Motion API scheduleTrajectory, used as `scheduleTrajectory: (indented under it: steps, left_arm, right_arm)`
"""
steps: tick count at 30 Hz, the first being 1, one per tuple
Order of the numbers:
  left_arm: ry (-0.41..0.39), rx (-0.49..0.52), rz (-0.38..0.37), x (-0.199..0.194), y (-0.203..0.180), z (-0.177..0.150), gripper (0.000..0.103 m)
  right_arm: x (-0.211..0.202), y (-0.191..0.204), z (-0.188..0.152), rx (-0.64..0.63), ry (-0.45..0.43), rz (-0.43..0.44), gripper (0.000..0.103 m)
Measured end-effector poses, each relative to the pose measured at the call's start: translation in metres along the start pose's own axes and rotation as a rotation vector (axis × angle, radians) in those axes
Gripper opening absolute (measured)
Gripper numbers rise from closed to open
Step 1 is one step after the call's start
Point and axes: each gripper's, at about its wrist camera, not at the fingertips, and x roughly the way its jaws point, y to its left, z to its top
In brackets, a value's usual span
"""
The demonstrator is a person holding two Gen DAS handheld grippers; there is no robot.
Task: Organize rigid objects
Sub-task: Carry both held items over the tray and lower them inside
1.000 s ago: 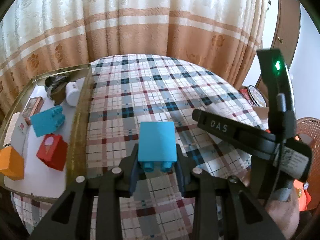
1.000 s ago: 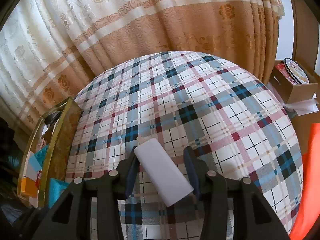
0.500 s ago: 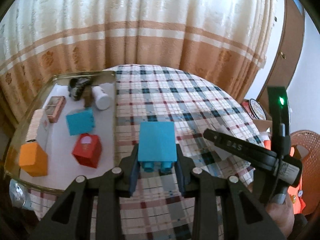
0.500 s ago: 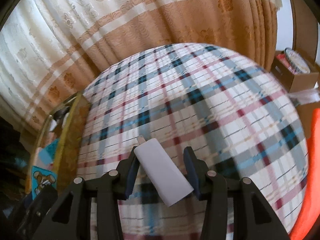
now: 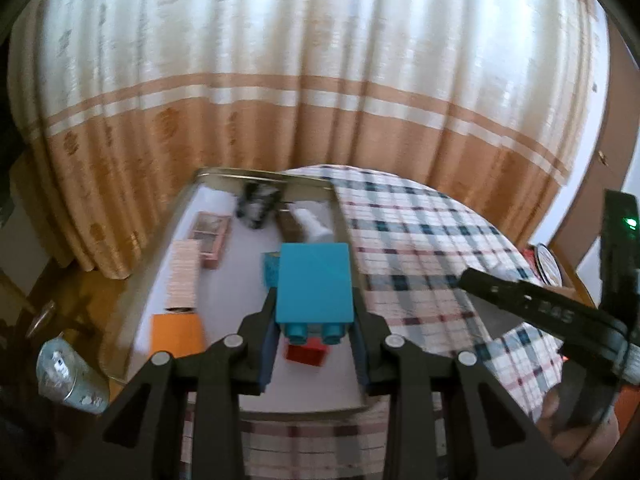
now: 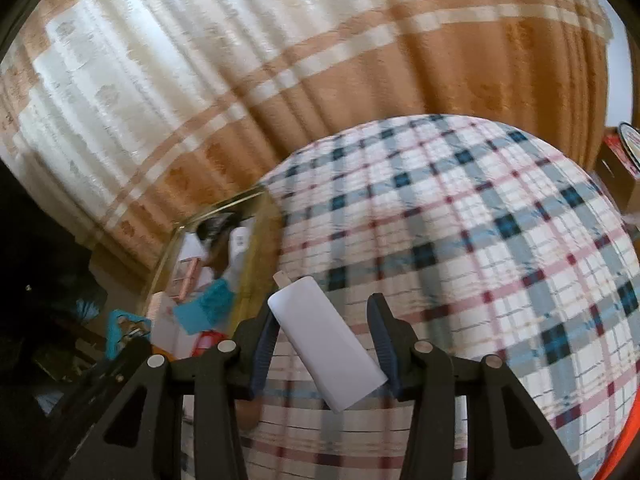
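We hold a blue block (image 5: 314, 284) clamped in our left gripper (image 5: 316, 334) above the tray (image 5: 172, 236); our right gripper (image 6: 326, 346) clamps a white bar (image 6: 326, 340) over the tablecloth (image 6: 500, 260). Next, we judge, lowering and release.

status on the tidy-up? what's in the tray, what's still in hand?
Done: tray already holds an orange block, red block and several others. In hand: left gripper carries a blue block above it; right gripper holds a white block over the tablecloth. Left: both placements.
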Motion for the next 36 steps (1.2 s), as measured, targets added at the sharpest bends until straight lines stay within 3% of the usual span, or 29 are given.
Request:
scheduleTrajectory:
  steps: [15, 36]
  left_arm:
    - [0.012, -0.039, 0.115, 0.013, 0.036, 0.016, 0.031]
    - [0.051, -0.022, 0.175, 0.042, 0.044, 0.041, 0.031]
  right_arm:
    - [0.022, 0.075, 0.01, -0.127, 0.008, 0.096, 0.048]
    - [0.05, 0.108, 0.044, -0.204, -0.062, 0.018, 0.048]
